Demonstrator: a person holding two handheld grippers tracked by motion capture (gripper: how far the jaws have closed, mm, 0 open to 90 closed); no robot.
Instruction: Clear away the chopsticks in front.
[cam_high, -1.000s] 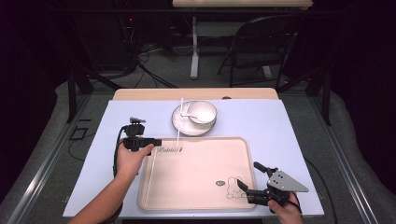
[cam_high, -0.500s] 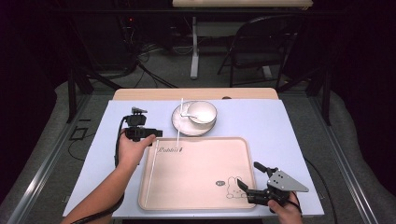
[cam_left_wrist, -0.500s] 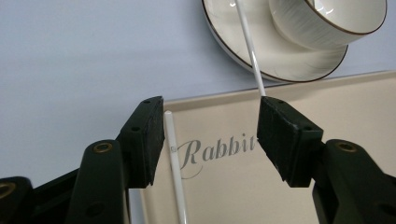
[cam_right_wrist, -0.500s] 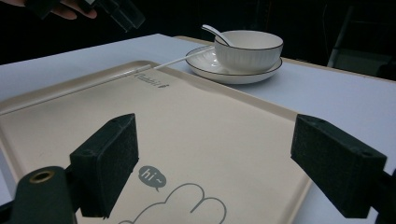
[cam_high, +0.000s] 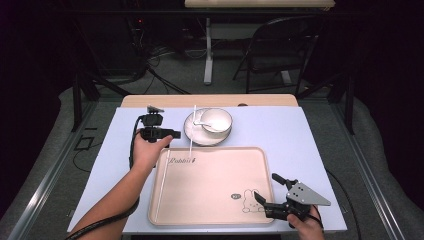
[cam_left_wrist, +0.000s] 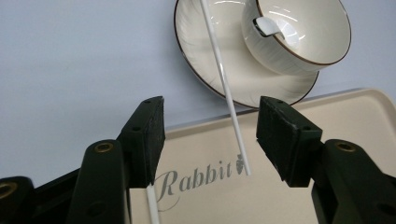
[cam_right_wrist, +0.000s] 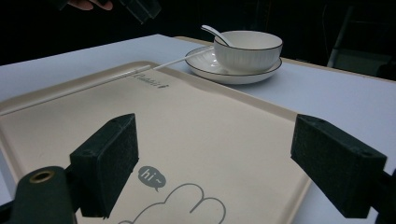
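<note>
Left gripper view: a white chopstick (cam_left_wrist: 224, 88) is seen lying lengthwise between the wide, empty jaws of the left gripper (cam_left_wrist: 210, 140), plate (cam_left_wrist: 233, 79) to tray (cam_left_wrist: 327, 186).

Both tools are black. The left tool (cam_high: 172, 135) trails a black cable, and its jaw arms carry brass-coloured rivets and small screw holes. The right tool (cam_high: 266, 193) has a grey three-cornered plate on top and foam-like rectangular pads.

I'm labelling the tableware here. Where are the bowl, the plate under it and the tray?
bowl (cam_high: 217, 120), high view, inner bottom.
plate (cam_left_wrist: 233, 74), left gripper view, bare near part.
tray (cam_right_wrist: 201, 135), right gripper view, bare floor.
</note>
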